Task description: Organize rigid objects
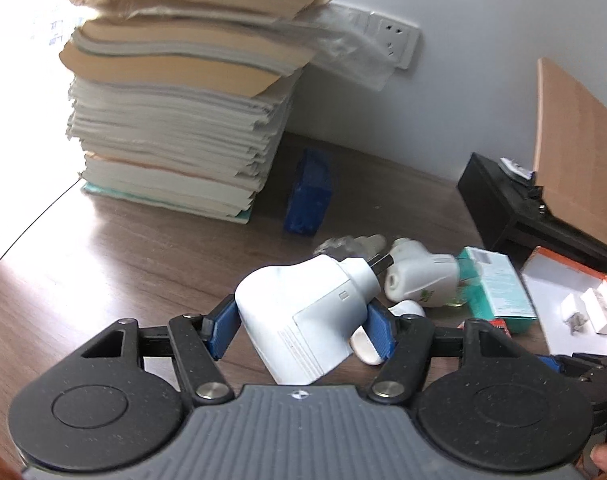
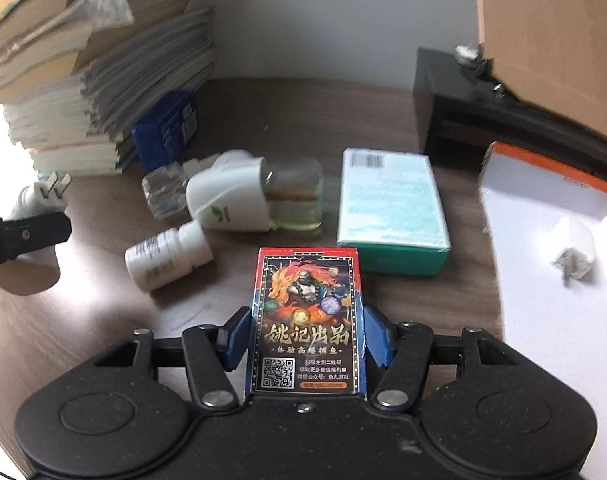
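Plug adapter (image 1: 303,312) and card deck (image 2: 307,320) each held in a gripper above the wooden desk (image 1: 103,260).

From the left: the left gripper (image 1: 301,330) clamps the white adapter, lifted clear of the desk; pill bottle (image 2: 167,256), mosquito-repellent heater (image 2: 243,196) and teal box (image 2: 391,216) lie between; the right gripper (image 2: 305,336) pinches the card deck, apparently just off the desk. Judged mid-carry: next, each needs a free spot, perhaps the open orange-rimmed box (image 2: 543,184) at right.
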### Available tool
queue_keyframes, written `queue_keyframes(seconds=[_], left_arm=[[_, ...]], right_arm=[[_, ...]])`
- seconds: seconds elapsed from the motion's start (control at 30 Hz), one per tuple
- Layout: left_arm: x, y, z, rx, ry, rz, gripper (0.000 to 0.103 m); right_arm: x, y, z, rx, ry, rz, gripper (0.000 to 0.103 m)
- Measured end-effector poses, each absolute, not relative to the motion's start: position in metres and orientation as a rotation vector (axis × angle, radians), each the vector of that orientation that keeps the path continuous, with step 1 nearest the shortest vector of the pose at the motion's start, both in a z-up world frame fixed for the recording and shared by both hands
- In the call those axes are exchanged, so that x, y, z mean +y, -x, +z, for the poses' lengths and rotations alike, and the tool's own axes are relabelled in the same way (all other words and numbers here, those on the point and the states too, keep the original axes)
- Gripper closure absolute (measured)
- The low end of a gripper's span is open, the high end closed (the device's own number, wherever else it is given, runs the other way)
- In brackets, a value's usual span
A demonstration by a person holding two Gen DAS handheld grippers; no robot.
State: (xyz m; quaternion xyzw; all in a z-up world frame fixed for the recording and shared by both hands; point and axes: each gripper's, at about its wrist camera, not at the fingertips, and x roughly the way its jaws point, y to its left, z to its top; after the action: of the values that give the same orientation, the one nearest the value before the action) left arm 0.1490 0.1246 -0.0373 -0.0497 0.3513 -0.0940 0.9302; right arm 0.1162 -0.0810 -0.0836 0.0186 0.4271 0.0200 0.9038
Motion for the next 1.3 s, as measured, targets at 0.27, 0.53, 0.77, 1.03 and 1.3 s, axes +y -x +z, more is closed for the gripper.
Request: queue_keyframes(seconds=[0.27,0.53,0.77,1.03,1.3], left_arm=[[0.086,-0.136,-0.018,0.689,0.097,-0.283,0.036],[0.023,-0.126,-0.007,0.679,0.07,-0.418,0.036],[-0.039,-0.116,-0.001,0.682,0.05,-0.524,0.036],[-0.101,-0.105,-0.007,0.698,0.027,-0.582,0.036],[-0.143,-0.1,-0.018,0.728,0.003,-0.562,0.036]], right_arm=[[-0.119,-0.093,-0.046,0.778,-0.065,-0.011,0.032],[-0.179,-0.061,-0.016,0.708,-0.092,-0.119,0.032],[-0.242,-0.035,-0.005,0.697,-0.126,-0.217,0.032],[-0.301,-0.02,-0.005,0.705,-0.152,-0.271,0.032],[-0.336,-0.017,-0.012,0.724,-0.159,-0.247,0.032]])
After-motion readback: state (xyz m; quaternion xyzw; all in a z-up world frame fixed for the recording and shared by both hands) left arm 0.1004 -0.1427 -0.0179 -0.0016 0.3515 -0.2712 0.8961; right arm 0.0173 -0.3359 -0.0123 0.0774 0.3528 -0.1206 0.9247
